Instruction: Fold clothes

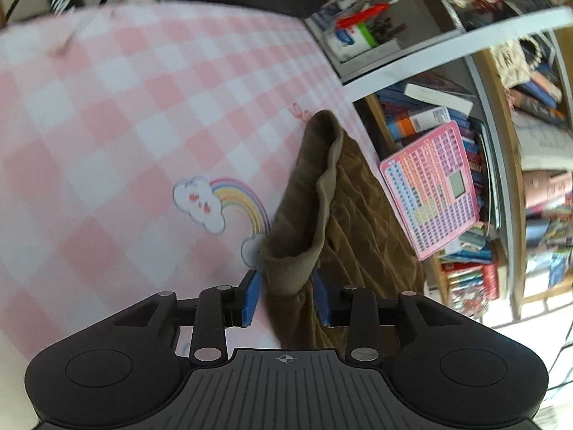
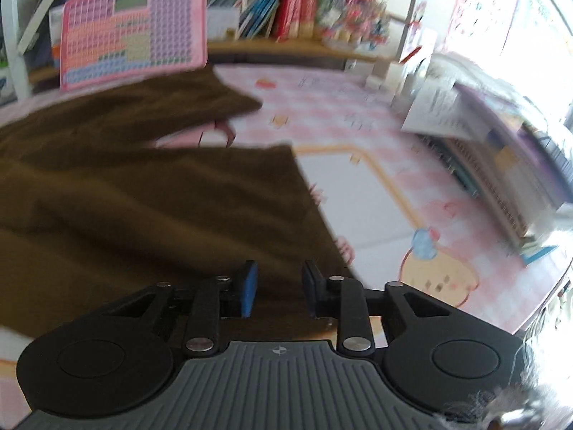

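A brown garment [image 1: 343,208] with a ribbed waistband lies on the pink checked mat [image 1: 136,114], bunched at the mat's right edge. My left gripper [image 1: 286,286] has its jaws apart, with the waistband lying between the blue pads; they do not press it. In the right wrist view the same brown garment [image 2: 143,197] spreads over the mat [image 2: 412,165], its two legs pointing away. My right gripper [image 2: 277,286] is open just above the cloth's near edge, holding nothing.
A pink keyboard toy [image 1: 433,190] leans on a bookshelf [image 1: 537,215] beside the mat; it also shows in the right wrist view [image 2: 132,28]. A low shelf with papers [image 2: 440,107] stands at the right. A white box of pens [image 1: 358,36] sits beyond the mat.
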Action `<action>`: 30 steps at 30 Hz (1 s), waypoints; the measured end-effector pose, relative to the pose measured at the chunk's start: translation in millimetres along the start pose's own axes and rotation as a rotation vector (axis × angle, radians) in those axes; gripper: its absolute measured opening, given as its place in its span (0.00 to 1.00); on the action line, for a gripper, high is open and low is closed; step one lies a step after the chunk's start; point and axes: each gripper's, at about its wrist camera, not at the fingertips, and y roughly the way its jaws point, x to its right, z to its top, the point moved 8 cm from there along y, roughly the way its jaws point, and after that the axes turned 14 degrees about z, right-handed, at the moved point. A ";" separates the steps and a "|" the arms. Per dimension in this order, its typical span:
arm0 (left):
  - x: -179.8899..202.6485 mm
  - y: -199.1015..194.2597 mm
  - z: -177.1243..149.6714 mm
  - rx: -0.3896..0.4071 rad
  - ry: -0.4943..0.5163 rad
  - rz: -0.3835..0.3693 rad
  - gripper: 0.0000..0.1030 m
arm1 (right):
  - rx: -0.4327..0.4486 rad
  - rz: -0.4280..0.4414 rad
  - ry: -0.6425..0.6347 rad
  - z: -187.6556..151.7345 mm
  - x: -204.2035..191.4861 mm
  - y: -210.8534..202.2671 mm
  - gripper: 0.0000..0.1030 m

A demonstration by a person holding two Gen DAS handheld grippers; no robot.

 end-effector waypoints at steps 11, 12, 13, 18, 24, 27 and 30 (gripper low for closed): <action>20.4 21.3 9.3 0.076 0.019 0.098 0.13 | -0.031 0.004 0.002 -8.6 -1.8 5.8 0.23; 20.3 23.1 9.8 0.078 0.036 0.113 0.12 | -0.029 0.004 0.004 -8.5 -1.4 6.0 0.23; 23.7 17.5 10.8 0.093 0.044 0.091 0.08 | -0.029 0.004 0.005 -8.5 -1.3 6.1 0.23; 40.4 -17.0 19.6 0.183 0.139 0.007 0.08 | -0.040 0.013 0.007 -7.5 -1.8 6.1 0.23; 2.5 8.9 18.9 0.131 0.131 0.148 0.11 | -0.041 0.050 -0.007 -8.1 -10.5 7.1 0.23; -0.3 7.8 15.6 0.160 0.133 0.135 0.12 | -0.036 0.054 -0.014 -7.9 -10.3 7.6 0.23; -0.5 5.4 16.3 0.154 0.150 0.142 0.13 | -0.030 0.055 -0.014 -7.1 -9.6 8.6 0.23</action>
